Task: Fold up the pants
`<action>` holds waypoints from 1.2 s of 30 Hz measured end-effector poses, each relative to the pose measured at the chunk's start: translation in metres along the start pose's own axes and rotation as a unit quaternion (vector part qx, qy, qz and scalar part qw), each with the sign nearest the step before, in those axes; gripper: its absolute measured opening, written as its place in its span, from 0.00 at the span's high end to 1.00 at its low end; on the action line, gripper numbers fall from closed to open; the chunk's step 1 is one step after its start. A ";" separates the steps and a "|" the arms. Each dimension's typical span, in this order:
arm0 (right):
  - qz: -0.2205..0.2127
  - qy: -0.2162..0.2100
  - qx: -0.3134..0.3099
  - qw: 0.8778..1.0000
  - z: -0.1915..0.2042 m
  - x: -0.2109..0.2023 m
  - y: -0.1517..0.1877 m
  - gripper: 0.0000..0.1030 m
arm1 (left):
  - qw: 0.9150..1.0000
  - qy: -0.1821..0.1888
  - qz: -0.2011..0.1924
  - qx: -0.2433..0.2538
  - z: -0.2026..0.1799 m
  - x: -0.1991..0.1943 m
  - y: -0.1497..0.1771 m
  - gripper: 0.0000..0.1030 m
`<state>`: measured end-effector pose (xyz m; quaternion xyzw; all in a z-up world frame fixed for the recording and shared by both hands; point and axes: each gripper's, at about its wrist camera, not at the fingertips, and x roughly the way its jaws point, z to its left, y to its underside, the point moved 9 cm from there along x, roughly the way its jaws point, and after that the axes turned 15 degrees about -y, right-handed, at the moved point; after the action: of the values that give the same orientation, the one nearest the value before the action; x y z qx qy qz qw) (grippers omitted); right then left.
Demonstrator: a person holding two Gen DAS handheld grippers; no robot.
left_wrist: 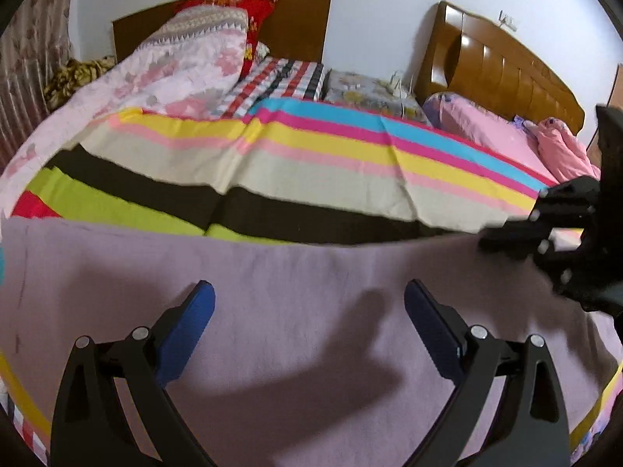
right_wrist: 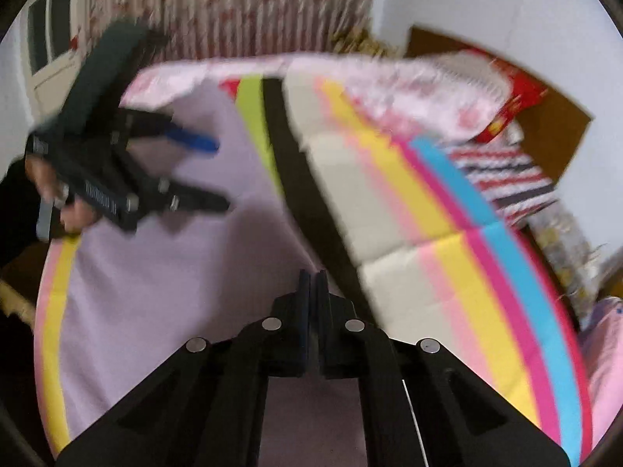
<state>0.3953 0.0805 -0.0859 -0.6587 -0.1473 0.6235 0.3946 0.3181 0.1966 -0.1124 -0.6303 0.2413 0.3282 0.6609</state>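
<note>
1. Two tools are working over the bed [left_wrist: 311, 163].
2. The left tool [left_wrist: 309, 295] is hanging with its blue fingers [left_wrist: 187, 330] wide apart, just above the purple pants [left_wrist: 292, 311].
3. The right tool [right_wrist: 311, 284] is pinching together on the pants' far edge.
4. The pants are lying flat under both tools, on the striped sheet [right_wrist: 447, 233].

A home bedroom: ahead of the left gripper, two wooden headboards [left_wrist: 506, 66] against a white wall, piled quilts [left_wrist: 175, 66], a striped sheet [left_wrist: 311, 155]; a curtain [right_wrist: 253, 4] hangs beyond the right gripper.
</note>
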 end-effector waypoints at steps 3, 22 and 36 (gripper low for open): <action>0.014 0.015 0.016 1.000 -0.016 0.015 0.008 0.97 | 1.000 -0.012 -0.005 -0.001 0.003 0.001 -0.002 0.05; 0.020 -0.036 0.185 0.982 -0.054 -0.028 0.084 0.51 | 0.998 -0.031 0.047 -0.003 0.044 0.017 0.040 0.02; -0.045 -0.048 0.090 0.994 0.071 -0.017 0.019 0.54 | 0.981 -0.113 0.015 -0.154 0.128 -0.051 0.061 0.02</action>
<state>0.3205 0.0803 -0.0813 -0.5825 -0.1384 0.6466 0.4726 0.2267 0.3158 -0.1048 -0.6795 0.1207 0.4404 0.5742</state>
